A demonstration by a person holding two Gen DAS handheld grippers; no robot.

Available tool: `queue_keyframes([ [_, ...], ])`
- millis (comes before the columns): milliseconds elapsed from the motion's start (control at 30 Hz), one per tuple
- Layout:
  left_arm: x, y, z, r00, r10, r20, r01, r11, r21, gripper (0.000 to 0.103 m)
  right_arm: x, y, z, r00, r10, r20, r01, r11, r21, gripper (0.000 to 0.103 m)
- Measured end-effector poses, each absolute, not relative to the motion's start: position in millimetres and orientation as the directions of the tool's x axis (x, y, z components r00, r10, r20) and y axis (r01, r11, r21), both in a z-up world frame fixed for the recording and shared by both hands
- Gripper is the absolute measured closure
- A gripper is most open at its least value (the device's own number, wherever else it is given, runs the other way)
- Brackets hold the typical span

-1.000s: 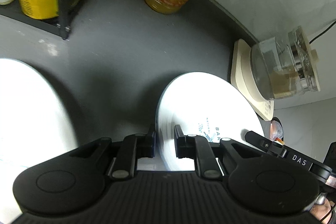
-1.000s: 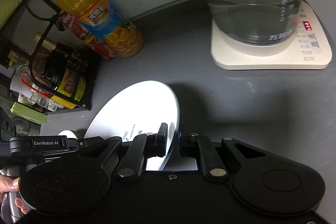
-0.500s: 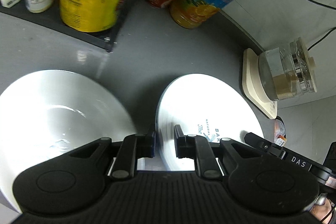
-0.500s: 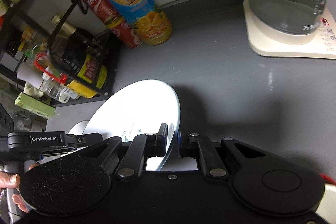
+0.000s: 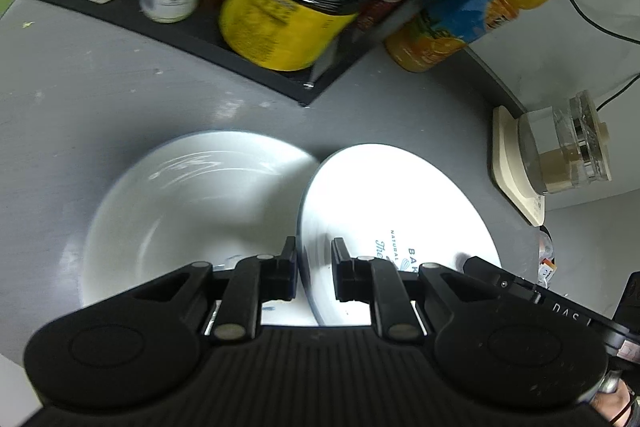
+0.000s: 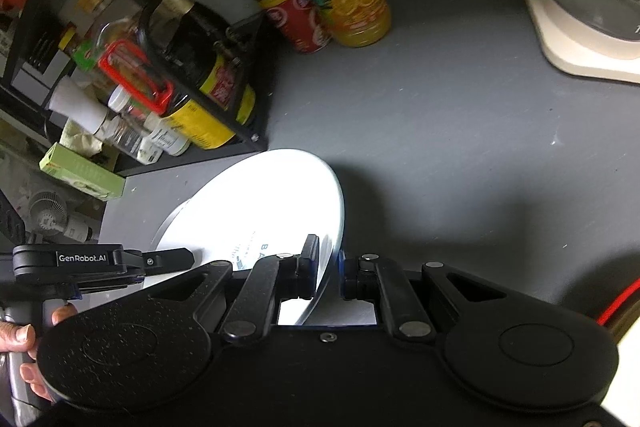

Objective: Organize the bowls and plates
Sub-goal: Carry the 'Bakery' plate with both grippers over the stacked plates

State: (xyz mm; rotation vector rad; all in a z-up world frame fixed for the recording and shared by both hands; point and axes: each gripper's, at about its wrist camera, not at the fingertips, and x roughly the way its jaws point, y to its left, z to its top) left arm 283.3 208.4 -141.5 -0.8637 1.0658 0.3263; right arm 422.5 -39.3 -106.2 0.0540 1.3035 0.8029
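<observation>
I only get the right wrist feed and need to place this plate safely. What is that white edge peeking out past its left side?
Observer: It is a wide white bowl resting on the grey counter, right beside the plate.
Operator: Is there anything in it?
Observer: It looks empty. I see only glare on its inner wall.
Operator: Where exactly does the left tool grip?
Observer: The left tool is shut on the plate's near rim, on the side next to the bowl.
</observation>
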Motion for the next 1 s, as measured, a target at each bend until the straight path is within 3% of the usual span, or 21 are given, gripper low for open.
queue_keyframes([
  [400,244.1,228.3,-144.2,0.465,-0.149,-0.873,-0.626,0.642,-0.443,0.088,385.6,-13.5,-107.0,0.032,0.559,-0.829,-0.506,0.724,0.468,0.093],
  [1000,222.9,232.7,-178.0,0.411,-0.189,-0.892,-0.647,0.629,-0.431,0.088,356.8,-7.1,-111.0,0.073,0.481,-0.873,-0.551,0.750,0.367,0.094],
])
